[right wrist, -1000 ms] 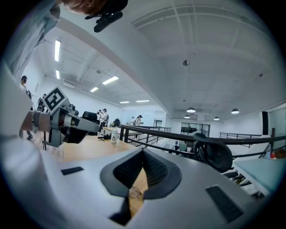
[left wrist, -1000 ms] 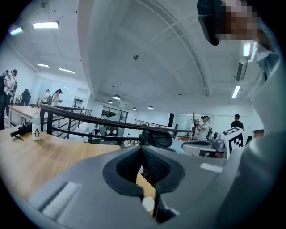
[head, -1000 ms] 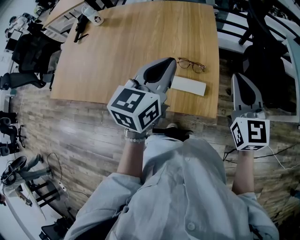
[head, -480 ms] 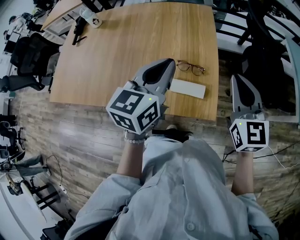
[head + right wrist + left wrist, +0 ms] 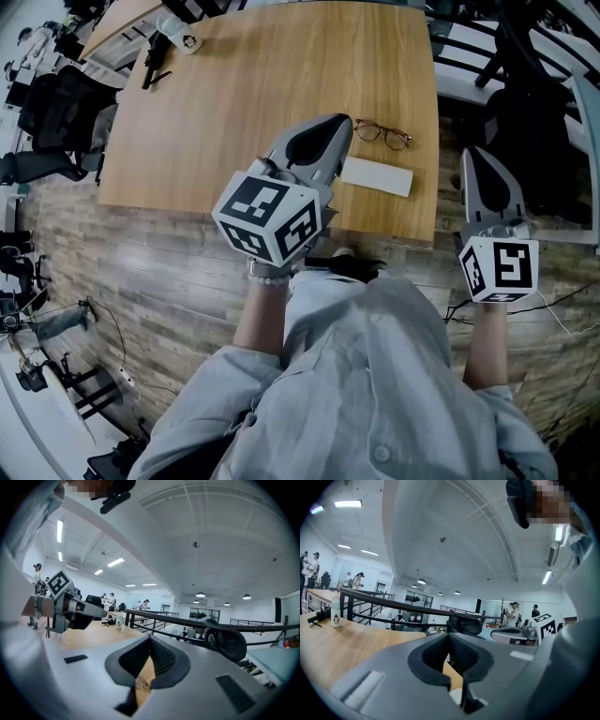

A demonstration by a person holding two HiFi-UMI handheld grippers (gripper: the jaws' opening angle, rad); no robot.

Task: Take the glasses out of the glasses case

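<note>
Brown-rimmed glasses (image 5: 382, 132) lie on the wooden table (image 5: 244, 103), near its right edge. Just in front of them rests a flat white glasses case (image 5: 377, 175), closed. My left gripper (image 5: 336, 126) hovers over the table's near edge, just left of the case, shut and empty. My right gripper (image 5: 476, 155) hangs off the table's right side, also shut with nothing in it. In the right gripper view the glasses (image 5: 142, 682) show through the hollow under the closed right gripper (image 5: 150, 639). In the left gripper view a bit of the white case (image 5: 454, 696) shows below the closed left gripper (image 5: 449, 637).
A white bottle (image 5: 185, 36) and a black tool (image 5: 157, 58) sit at the table's far left corner. Office chairs (image 5: 56, 103) stand to the left, a black chair (image 5: 534, 141) and railings to the right. People stand far off in the room.
</note>
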